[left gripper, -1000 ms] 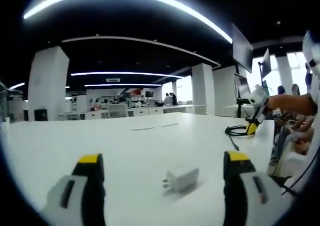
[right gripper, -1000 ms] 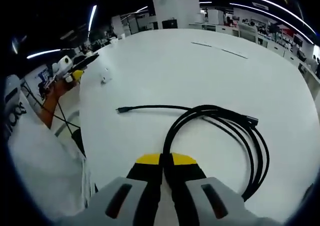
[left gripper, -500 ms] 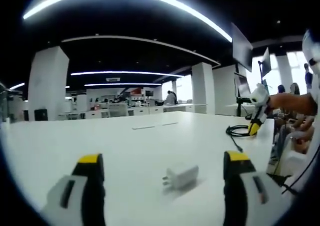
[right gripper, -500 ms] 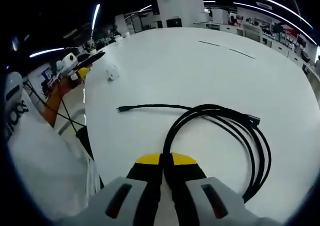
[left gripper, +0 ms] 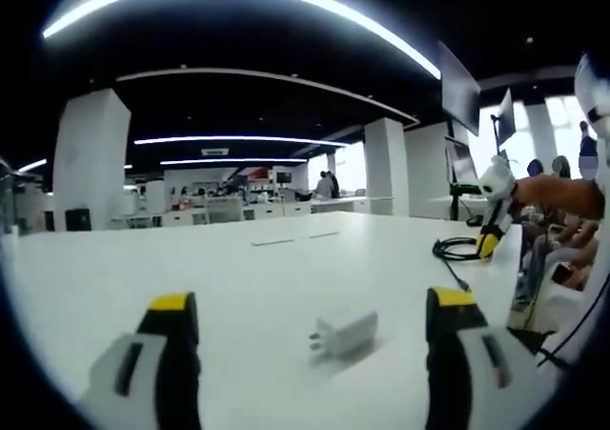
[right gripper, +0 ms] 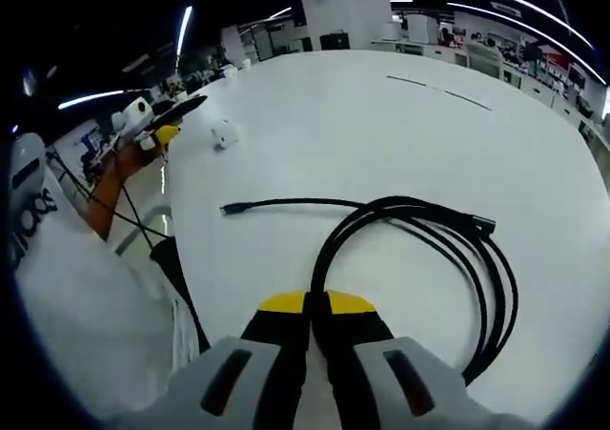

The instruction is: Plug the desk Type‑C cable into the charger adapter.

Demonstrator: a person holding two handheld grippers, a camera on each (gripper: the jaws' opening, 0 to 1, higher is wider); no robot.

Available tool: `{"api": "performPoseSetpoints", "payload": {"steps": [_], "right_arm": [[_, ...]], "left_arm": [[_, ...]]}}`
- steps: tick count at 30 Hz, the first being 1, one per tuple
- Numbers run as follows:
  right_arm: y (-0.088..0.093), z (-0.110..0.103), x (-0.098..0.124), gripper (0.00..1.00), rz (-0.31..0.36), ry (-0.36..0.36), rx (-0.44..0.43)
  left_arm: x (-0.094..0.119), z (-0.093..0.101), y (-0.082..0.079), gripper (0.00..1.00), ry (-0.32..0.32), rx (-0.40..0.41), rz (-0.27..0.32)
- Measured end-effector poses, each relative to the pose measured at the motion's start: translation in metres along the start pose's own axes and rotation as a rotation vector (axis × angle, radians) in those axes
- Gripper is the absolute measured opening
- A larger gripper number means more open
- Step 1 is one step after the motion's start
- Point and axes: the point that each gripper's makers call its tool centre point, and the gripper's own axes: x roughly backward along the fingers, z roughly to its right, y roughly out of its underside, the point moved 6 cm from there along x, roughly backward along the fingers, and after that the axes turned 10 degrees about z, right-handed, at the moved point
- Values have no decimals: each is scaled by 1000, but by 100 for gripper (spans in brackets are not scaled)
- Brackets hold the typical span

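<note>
White desk (left gripper: 238, 277), open office behind. Adapter (left gripper: 344, 334) lies between left hand-held gripper (left gripper: 315, 308)'s wide-open jaws, untouched. Right hand-held gripper (right gripper: 317, 303) clenched on cable (right gripper: 410, 225) loop, plug end (right gripper: 229, 209) lying free on desk.

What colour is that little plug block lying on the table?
White. The small boxy charger adapter shows best in the left gripper view, lying on the white table.

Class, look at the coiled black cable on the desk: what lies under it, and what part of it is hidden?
Under the cable lies the bare white desk. One plug end lies free on it. The right gripper is shut on the loop's near stretch, hiding it between the jaws.
</note>
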Motion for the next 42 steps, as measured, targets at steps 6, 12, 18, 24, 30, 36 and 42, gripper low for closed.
{"api": "performPoseSetpoints", "payload": {"steps": [6, 12, 18, 24, 30, 36, 42], "right_arm": [[1, -8, 0, 4, -3, -7, 3], [2, -9, 0, 4, -15, -9, -1], [-1, -15, 0, 3, -5, -22, -6], [-2, -15, 0, 3, 3, -19, 12], [-8, -14, 2, 9, 32, -4, 81], [-13, -13, 1, 14, 67, -20, 145], [-15, -16, -4, 23, 80, -26, 202]], "left_arm": [[-1, 2, 0, 100, 7, 2, 4], [-3, 4, -1, 100, 15, -9, 7], [-3, 3, -1, 100, 18, -13, 7], [-3, 3, 0, 100, 21, -10, 5], [-4, 3, 1, 100, 26, -12, 1], [-5, 3, 3, 100, 35, -6, -2], [-5, 1, 6, 100, 38, -12, -16]]}}
